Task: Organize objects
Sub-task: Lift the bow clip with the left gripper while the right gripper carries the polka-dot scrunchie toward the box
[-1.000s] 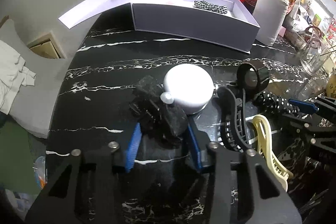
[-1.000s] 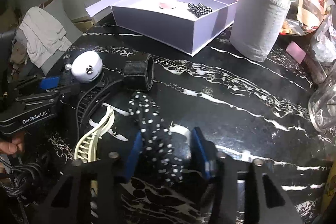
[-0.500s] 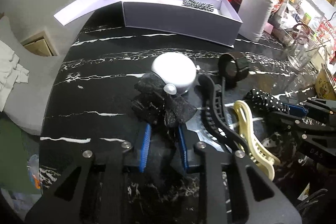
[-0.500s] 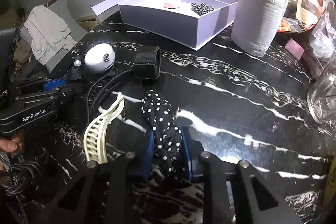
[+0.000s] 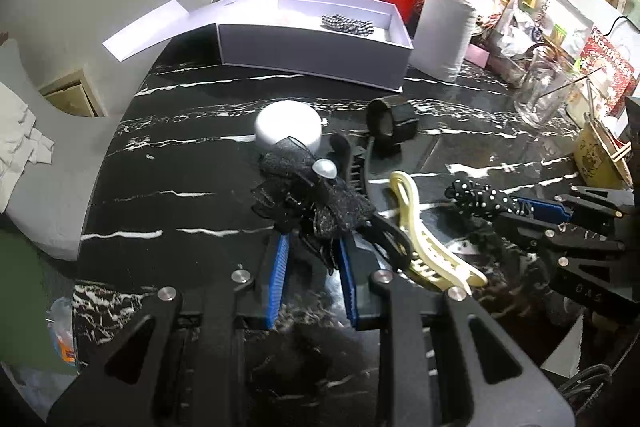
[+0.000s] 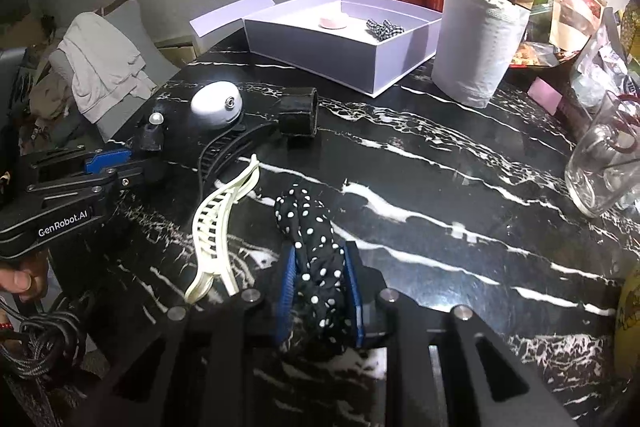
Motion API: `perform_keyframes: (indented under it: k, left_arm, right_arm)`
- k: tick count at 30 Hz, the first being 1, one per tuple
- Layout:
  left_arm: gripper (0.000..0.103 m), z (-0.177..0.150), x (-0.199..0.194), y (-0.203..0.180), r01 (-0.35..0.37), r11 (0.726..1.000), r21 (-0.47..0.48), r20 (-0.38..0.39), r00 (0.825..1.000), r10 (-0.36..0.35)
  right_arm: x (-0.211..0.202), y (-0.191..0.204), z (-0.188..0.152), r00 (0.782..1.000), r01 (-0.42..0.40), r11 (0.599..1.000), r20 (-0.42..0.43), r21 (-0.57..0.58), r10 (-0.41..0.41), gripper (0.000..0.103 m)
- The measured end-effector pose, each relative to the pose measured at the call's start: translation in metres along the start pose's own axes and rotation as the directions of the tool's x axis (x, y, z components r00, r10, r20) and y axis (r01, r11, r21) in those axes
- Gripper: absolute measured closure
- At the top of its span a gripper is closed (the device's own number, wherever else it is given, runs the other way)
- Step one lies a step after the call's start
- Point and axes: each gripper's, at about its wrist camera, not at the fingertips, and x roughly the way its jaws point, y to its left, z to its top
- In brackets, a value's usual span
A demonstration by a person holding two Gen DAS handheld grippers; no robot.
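Hair accessories sit mid-surface; the left hand-held gripper (image 5: 310, 259) pinches a black bow (image 5: 304, 195) and the right hand-held gripper (image 6: 320, 283) clamps a dotted scrunchie (image 6: 314, 247), likely bound for the white box (image 6: 320, 47) at the far edge.

Left gripper (image 5: 312, 247) clamped; right gripper (image 6: 320, 279) clamped.

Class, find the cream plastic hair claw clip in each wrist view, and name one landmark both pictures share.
Left wrist view: the cream plastic hair claw clip lies right of centre, beside the left gripper.
Right wrist view: it lies left of centre, left of the polka-dot fabric piece.
Shared landmark: the open white cardboard box at the far edge of the table.
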Motion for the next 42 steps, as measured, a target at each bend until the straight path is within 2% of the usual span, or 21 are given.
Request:
perform_keyframes:
  k: [8, 16, 31, 36, 42]
  left_arm:
    - [0.08, -0.005, -0.009, -0.009, -0.003, 1.0, 0.007, 0.009, 1.0, 0.002]
    - [0.08, 0.003, -0.014, -0.012, -0.018, 1.0, 0.021, 0.022, 1.0, 0.017]
    - [0.08, 0.034, -0.01, -0.01, -0.036, 0.998, 0.049, 0.021, 0.999, 0.035]
    - [0.08, 0.045, -0.003, -0.005, -0.022, 0.998, 0.054, 0.004, 1.0, 0.022]
    - [0.08, 0.06, 0.003, 0.0, -0.039, 0.996, 0.077, -0.003, 0.999, 0.039]
  right_arm:
    - [-0.011, 0.004, -0.002, 1.0, -0.01, 1.0, 0.024, -0.029, 0.011, 0.08]
    - [-0.015, 0.009, 0.008, 0.998, -0.039, 0.997, 0.041, -0.072, 0.042, 0.08]
    - [-0.014, 0.014, 0.052, 0.995, -0.055, 0.983, 0.072, -0.177, 0.069, 0.08]
    - [-0.008, 0.013, 0.068, 0.994, -0.061, 0.979, 0.075, -0.193, 0.077, 0.08]
    - [-0.001, 0.014, 0.085, 0.993, -0.064, 0.976, 0.082, -0.208, 0.082, 0.08]
